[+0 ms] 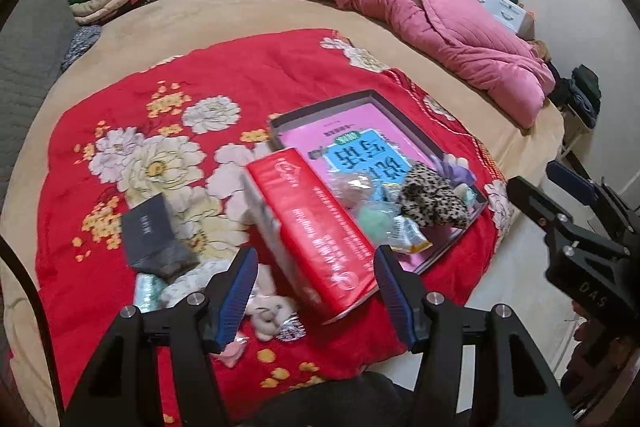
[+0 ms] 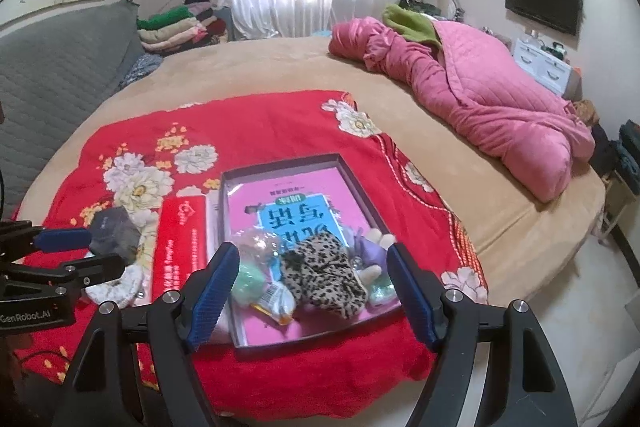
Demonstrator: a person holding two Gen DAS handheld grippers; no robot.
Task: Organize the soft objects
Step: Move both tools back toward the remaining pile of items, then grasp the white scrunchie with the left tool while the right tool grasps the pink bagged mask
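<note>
A bed (image 2: 280, 75) fills the room, a red floral blanket (image 2: 260, 131) spread over it. Ahead of the right claw (image 2: 312, 291), which is spread wide and empty, a shallow tray (image 2: 360, 183) already holds a leopard-print piece (image 2: 324, 267) and several small soft things. The left claw (image 1: 314, 287), also wide, hovers with a red box (image 1: 316, 227) between its fingers (not gripped, it seems). Just below it a small plush toy (image 1: 268, 315) and a grey packet (image 1: 154, 231) remain outside; I judge sorting roughly half finished.
</note>
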